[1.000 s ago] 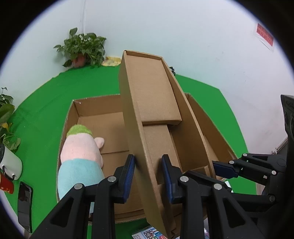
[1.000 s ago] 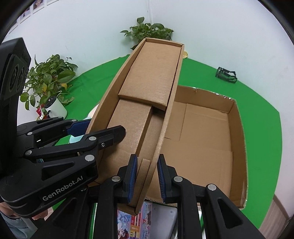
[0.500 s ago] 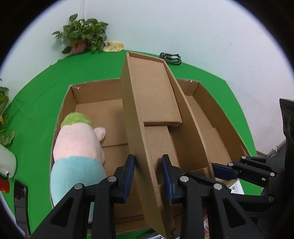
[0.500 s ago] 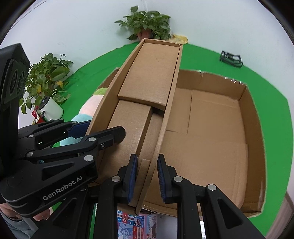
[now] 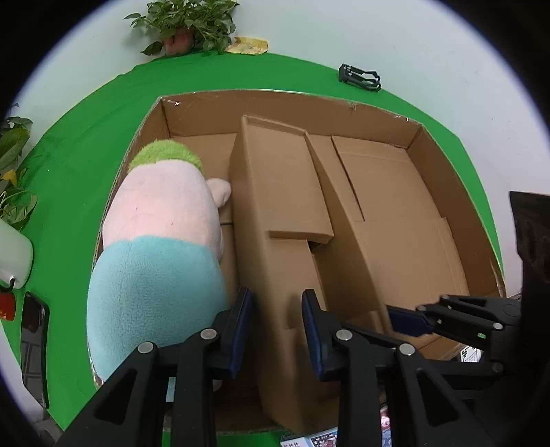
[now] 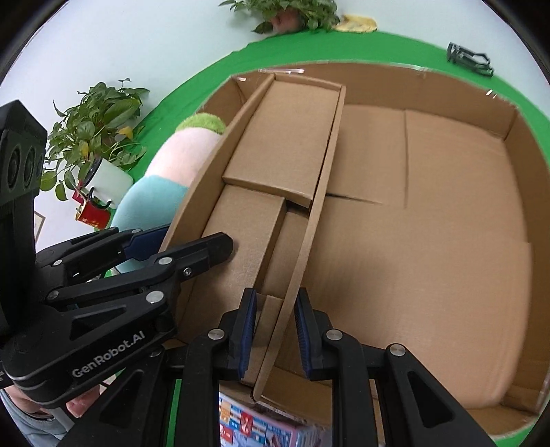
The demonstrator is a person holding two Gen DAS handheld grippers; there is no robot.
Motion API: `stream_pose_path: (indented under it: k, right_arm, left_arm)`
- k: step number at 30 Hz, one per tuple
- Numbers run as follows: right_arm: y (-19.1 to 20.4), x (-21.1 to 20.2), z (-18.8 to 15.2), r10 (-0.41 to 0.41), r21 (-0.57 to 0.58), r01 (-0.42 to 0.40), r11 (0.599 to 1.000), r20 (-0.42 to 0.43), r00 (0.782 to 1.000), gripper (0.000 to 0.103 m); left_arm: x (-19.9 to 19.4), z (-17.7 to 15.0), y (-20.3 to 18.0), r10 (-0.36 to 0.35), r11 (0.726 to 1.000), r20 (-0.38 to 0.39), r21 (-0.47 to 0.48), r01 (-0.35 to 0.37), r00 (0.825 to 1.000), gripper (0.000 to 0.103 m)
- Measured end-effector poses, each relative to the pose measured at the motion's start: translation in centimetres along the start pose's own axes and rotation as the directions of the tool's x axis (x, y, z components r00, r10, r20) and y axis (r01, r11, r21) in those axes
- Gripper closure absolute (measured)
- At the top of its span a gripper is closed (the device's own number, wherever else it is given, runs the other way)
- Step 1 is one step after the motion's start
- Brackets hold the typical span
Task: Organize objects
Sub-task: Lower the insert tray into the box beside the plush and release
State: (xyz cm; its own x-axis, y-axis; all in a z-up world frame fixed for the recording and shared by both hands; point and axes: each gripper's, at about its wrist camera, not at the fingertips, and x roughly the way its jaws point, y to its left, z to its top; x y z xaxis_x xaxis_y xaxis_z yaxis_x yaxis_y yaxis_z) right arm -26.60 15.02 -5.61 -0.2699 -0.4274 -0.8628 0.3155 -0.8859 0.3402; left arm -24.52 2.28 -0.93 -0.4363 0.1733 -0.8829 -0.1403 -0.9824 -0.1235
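The left gripper (image 5: 276, 331) was clamped across the left wall of the narrow cardboard tray (image 5: 285, 220), one finger outside and one inside. The right gripper (image 6: 274, 335) was clenched on the tray's right wall (image 6: 309, 240) at the near end. Just below the grippers, a colourful printed booklet (image 6: 261, 428) lay on the green cloth (image 5: 68, 178).

The tray itself sat inside the large open cardboard box (image 5: 457, 220), running lengthwise toward the far wall, its near end sticking out over the box's front edge. Beside the tray, touching its left wall, a plush toy (image 5: 158, 254) in pink, teal and green filled the box's left side. Beyond the box stood a potted plant (image 5: 185, 24) and a black clip (image 5: 360, 77).
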Motion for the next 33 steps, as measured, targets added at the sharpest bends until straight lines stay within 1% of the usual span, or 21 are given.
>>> stream_pose_path:
  k: [1, 2, 5, 6, 8, 10, 12, 13, 14, 16, 19, 22, 23, 25, 27, 30, 32, 33]
  right_arm:
    - [0.0, 0.5, -0.1, 0.014, -0.006, -0.014, 1.000, -0.002, 1.000, 0.075]
    - [0.0, 0.9, -0.1, 0.026, -0.006, -0.026, 1.000, -0.008, 1.000, 0.075]
    - [-0.2, 1.9, -0.3, 0.086, -0.004, -0.086, 0.996, -0.038, 0.996, 0.070]
    - [-0.3, 1.9, -0.5, 0.102, -0.012, -0.102, 0.995, -0.034, 0.994, 0.070]
    - [-0.7, 1.4, -0.9, 0.123, -0.029, -0.123, 0.992, -0.017, 0.992, 0.070]
    - [-1.6, 0.9, -0.9, 0.138, -0.011, -0.138, 0.990, 0.005, 0.990, 0.070]
    - [-2.3, 0.7, -0.5, 0.132, 0.019, -0.132, 0.991, 0.011, 0.991, 0.071]
    - [-2.5, 0.8, -0.2, 0.123, 0.025, -0.123, 0.992, 0.017, 0.992, 0.076]
    - [-2.4, 1.0, 0.1, 0.122, 0.022, -0.123, 0.992, 0.015, 0.992, 0.080]
    - [-1.7, 1.5, 0.5, 0.129, 0.016, -0.129, 0.992, 0.009, 0.992, 0.081]
    - [-1.9, 1.3, 1.0, 0.124, 0.019, -0.125, 0.992, 0.018, 0.992, 0.081]
    - [-1.8, 1.9, 1.2, 0.157, 0.042, -0.157, 0.987, 0.005, 0.988, 0.080]
    - [-1.6, 1.8, 1.1, 0.158, 0.042, -0.158, 0.987, 0.007, 0.987, 0.078]
    - [-1.3, 1.8, 0.8, 0.165, 0.044, -0.165, 0.985, 0.001, 0.986, 0.077]
    - [-1.0, 1.8, 0.6, 0.169, 0.041, -0.169, 0.985, 0.005, 0.986, 0.076]
    - [-1.2, 1.1, 0.2, 0.161, 0.034, -0.161, 0.986, 0.019, 0.987, 0.076]
    - [-1.6, -0.1, -0.4, 0.128, 0.037, -0.130, 0.991, 0.052, 0.990, 0.067]
    - [-1.8, -0.8, -0.7, 0.108, 0.038, -0.111, 0.993, 0.069, 0.992, 0.062]
  left_arm:
    - [0.0, -0.1, 0.1, 0.021, 1.000, -0.007, 0.006, -0.021, 1.000, 0.073]
    - [-0.1, -0.3, 0.1, 0.031, 0.999, -0.009, 0.012, -0.031, 0.999, 0.073]
    - [-0.9, -1.1, 0.7, 0.003, 1.000, -0.004, 0.002, -0.003, 1.000, 0.073]
    - [-1.3, -1.5, 1.0, -0.014, 1.000, -0.001, -0.008, 0.014, 1.000, 0.074]
    - [-1.7, -2.1, 1.2, -0.018, 1.000, -0.004, -0.001, 0.018, 1.000, 0.074]
    - [-1.8, -3.1, 1.2, -0.024, 1.000, -0.013, 0.005, 0.024, 1.000, 0.074]
    - [-1.4, -3.9, 1.3, -0.039, 0.999, -0.037, 0.003, 0.039, 0.999, 0.073]
    - [-1.0, -4.3, 1.5, -0.060, 0.998, -0.049, -0.010, 0.059, 0.997, 0.074]
    - [-0.9, -4.6, 1.6, -0.063, 0.998, -0.051, -0.023, 0.061, 0.997, 0.074]
    - [-1.3, -4.9, 1.8, -0.061, 0.998, -0.037, -0.037, 0.059, 0.997, 0.074]
    - [-2.0, -5.0, 2.0, -0.053, 0.998, -0.026, -0.041, 0.052, 0.998, 0.074]
    - [-2.7, -5.1, 1.9, -0.043, 0.999, -0.017, -0.031, 0.043, 0.999, 0.074]
    - [-3.0, -5.2, 2.0, -0.033, 0.999, -0.011, -0.033, 0.033, 0.999, 0.074]
    - [-3.8, -5.5, 2.3, -0.015, 0.999, 0.010, -0.038, 0.016, 1.000, 0.074]
    - [-5.0, -6.0, 2.6, -0.011, 0.999, 0.040, -0.046, 0.013, 0.999, 0.074]
    - [-6.8, -6.8, 2.7, 0.005, 1.000, 0.095, -0.030, -0.002, 0.995, 0.073]
    - [-8.5, -7.4, 2.8, 0.005, 1.000, 0.160, -0.018, -0.002, 0.987, 0.068]
    - [-9.2, -7.6, 2.7, 0.014, 1.000, 0.196, -0.013, -0.012, 0.981, 0.058]
